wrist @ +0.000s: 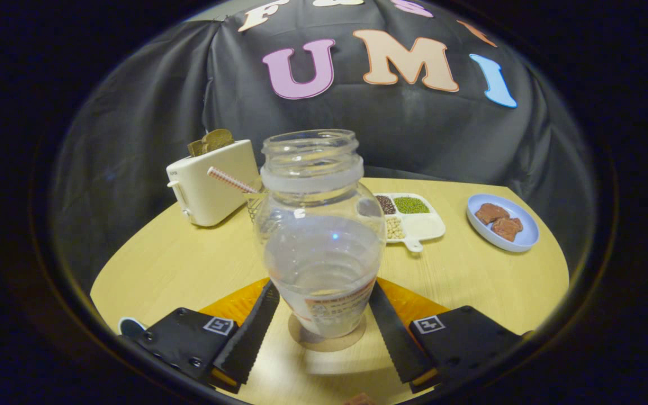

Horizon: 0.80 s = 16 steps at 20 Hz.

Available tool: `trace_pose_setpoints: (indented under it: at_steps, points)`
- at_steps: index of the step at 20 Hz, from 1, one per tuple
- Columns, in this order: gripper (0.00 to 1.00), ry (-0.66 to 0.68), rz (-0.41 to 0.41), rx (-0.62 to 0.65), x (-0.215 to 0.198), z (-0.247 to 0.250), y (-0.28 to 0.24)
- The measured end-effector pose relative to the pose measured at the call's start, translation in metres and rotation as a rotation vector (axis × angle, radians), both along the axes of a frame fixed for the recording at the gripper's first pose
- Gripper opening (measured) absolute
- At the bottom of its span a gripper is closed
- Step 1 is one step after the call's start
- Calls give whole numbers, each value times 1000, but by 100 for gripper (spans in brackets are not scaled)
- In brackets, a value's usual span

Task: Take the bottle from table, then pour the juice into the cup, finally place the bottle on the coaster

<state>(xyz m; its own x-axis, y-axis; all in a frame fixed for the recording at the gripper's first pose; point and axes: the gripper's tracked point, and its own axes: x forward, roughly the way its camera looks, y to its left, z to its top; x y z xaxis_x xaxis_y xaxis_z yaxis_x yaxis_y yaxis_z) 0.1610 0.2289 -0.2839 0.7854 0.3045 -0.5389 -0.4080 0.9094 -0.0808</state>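
Observation:
A clear, uncapped bottle (321, 225) with a little pale liquid in its base stands upright on a round brown coaster (352, 339). My gripper (323, 287) holds it low down, one finger pressed against each side of the labelled lower part. Behind the bottle's left shoulder a cup (253, 207) peeks out, with a striped straw (231, 180) leaning from it; most of the cup is hidden by the bottle.
An orange mat (234, 301) lies under the fingers on the yellow wooden table (178, 259). A white toaster (211, 183) with bread stands at the back left. A divided tray of beans (414, 219) and a blue plate of brown pieces (503, 222) sit beyond on the right.

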Motion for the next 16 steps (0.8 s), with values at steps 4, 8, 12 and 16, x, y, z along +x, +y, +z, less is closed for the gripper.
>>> trace_pose_setpoints:
  at_steps: [4,8,12,16]
  points:
    - [99,-1,-12,6,-6,6,-5]
    - [98,7,-37,18,-20,16,-15]
    - [98,-12,-71,53,-39,40,-30]
    - [98,-60,-122,82,-51,77,-50]
